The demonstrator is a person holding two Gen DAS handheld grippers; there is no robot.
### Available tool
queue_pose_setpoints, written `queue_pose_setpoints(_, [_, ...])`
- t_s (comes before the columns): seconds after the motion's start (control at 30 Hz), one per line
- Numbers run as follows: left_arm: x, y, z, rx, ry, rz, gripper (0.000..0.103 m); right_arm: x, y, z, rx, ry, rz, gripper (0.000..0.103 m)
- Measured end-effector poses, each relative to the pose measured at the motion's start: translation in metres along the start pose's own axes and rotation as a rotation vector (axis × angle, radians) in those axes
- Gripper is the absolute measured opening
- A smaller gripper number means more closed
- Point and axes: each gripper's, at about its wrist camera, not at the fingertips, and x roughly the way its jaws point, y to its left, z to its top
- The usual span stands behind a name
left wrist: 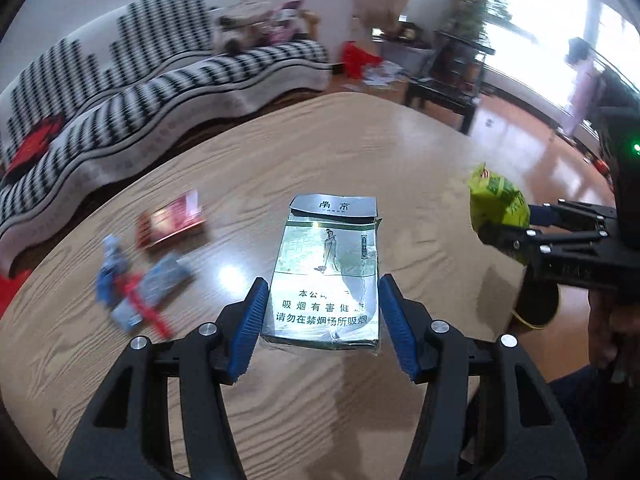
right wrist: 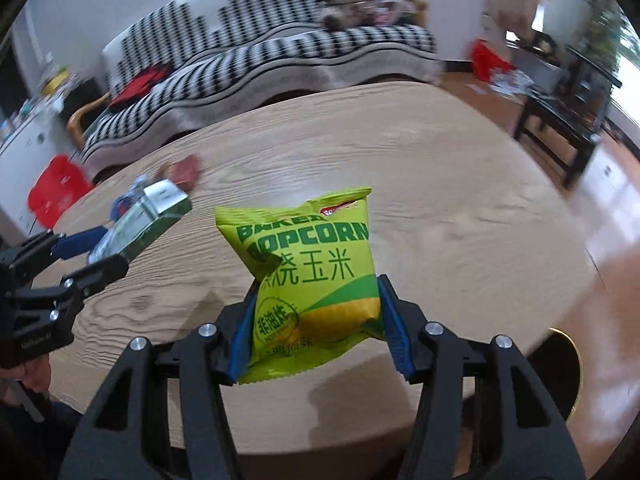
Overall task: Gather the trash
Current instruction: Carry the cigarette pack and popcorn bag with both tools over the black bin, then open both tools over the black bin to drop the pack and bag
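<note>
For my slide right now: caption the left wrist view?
Left tool grips a cigarette pack above the table; right tool holds a popcorn bag.

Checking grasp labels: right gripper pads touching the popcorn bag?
Touching. Right wrist view: both pads of the right gripper press the popcorn bag from either side, bag lifted off the table.

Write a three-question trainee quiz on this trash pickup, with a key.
1. True or false: the left gripper holds a cigarette pack.
2. What does the right gripper hold? A) a popcorn bag B) a bottle C) nothing
3. Fill in: a red box lies on the wooden ___.

Key: 1 true; 2 A; 3 table.
</note>
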Motion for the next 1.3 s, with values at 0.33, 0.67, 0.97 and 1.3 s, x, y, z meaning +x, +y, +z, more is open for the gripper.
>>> queue_pose_setpoints(0.33, [0.036,-0.108,0.023,0.120,0.030,-0.168,0.056,-0.053,-0.135,-0.037,0.218,-0.029,-0.132,0.055])
queue_pose_setpoints(0.67, [0.078,-0.239,0.027,0.198,0.090,-0.394,0.056,-0.107,-0.247,-0.085,0.484,-0.051,-0.271,0.055])
queue_pose_setpoints(0.97, [0.144,-0.331,0.014,0.205,0.212,-0.500,0.056,-0.116,-0.297,-0.111,0.596,-0.016,-0.339,0.055])
queue_pose_setpoints(1.3, [0.174,-0.352,0.006,0.192,0.267,-0.523,0.056,-0.115,-0.309,-0.118,0.607,0.002,-0.361,0.055])
